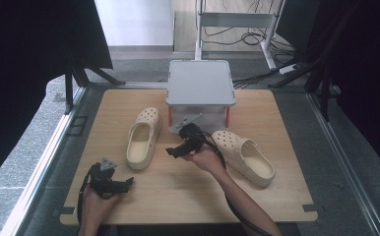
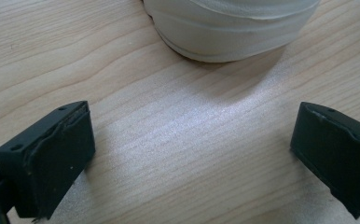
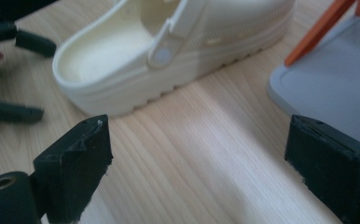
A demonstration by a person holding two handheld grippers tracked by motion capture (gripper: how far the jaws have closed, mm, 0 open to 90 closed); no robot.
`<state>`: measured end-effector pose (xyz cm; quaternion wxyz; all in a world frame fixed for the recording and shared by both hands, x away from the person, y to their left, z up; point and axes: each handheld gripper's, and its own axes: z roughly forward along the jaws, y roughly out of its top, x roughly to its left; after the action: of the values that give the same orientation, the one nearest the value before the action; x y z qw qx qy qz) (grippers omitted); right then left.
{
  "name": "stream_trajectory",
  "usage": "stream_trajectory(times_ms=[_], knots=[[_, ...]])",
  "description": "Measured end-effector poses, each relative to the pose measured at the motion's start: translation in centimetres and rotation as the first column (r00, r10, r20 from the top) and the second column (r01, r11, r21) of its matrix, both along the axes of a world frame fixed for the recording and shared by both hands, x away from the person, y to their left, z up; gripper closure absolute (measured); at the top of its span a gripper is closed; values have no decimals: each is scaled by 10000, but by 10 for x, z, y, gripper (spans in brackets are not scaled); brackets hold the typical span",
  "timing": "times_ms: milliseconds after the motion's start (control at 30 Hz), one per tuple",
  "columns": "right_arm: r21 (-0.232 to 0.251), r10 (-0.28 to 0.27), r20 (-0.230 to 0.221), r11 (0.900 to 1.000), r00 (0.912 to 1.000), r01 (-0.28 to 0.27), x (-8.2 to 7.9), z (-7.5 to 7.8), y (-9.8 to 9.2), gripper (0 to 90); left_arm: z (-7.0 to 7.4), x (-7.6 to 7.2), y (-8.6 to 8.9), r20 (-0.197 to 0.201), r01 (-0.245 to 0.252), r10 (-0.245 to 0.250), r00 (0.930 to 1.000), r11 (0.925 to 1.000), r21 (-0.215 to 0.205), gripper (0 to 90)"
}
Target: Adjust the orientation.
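The left gripper (image 1: 127, 183) sits low at the near left of the wooden table (image 1: 286, 196), held in the person's left hand (image 1: 95, 204), and its jaws stand wide apart with only bare wood between them. Just ahead of those jaws, in the left gripper view, the rounded heel of the left clog (image 2: 234, 28) lies on the table, close to the jaws but not touching them; in the high view this cream clog (image 1: 143, 137) lies up and to the right of that gripper, toe pointing away from the person. Farther right, the right gripper (image 1: 174, 151) hovers near the middle of the table in the person's right hand (image 1: 205, 158), its jaws pointing left toward the left clog. Its jaws are spread wide and grip nothing; in the right gripper view the left clog (image 3: 169, 56) lies beyond the tips, on its sole, heel strap folded forward, apart from both pads. Behind this gripper stands a grey shelf (image 1: 200, 81) with orange legs, whose base shows at the right jaw's side. To the right of the right hand lies the right clog (image 1: 244, 157), just beside the wrist, angled toward the near right corner.
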<state>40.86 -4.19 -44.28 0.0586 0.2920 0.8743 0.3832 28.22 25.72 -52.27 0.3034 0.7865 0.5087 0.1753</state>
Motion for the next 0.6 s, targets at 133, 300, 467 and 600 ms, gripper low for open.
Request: stream_trajectory(times_ms=[133, 300, 467, 600], knots=[[-102, -92, -53, 9999, 9999, 91, 9, 3, 22, 114, 0, -1, 1, -1, 63, -63, 10000, 10000, -25, 0], [-126, -213, -141, 9997, 9997, 211, 16, 5, 38, 129, 0, -1, 1, -15, 77, -77, 10000, 10000, -30, 0], [-294, -416, -200, 9987, 9989, 410, 23, 5, 58, 140, 0, -1, 1, -7, 78, -78, 10000, 10000, -35, 0], [-434, -764, -214, 9962, 9968, 754, 30, 3, 74, 159, 0, -1, 1, -7, 82, -82, 10000, 10000, -33, 0]])
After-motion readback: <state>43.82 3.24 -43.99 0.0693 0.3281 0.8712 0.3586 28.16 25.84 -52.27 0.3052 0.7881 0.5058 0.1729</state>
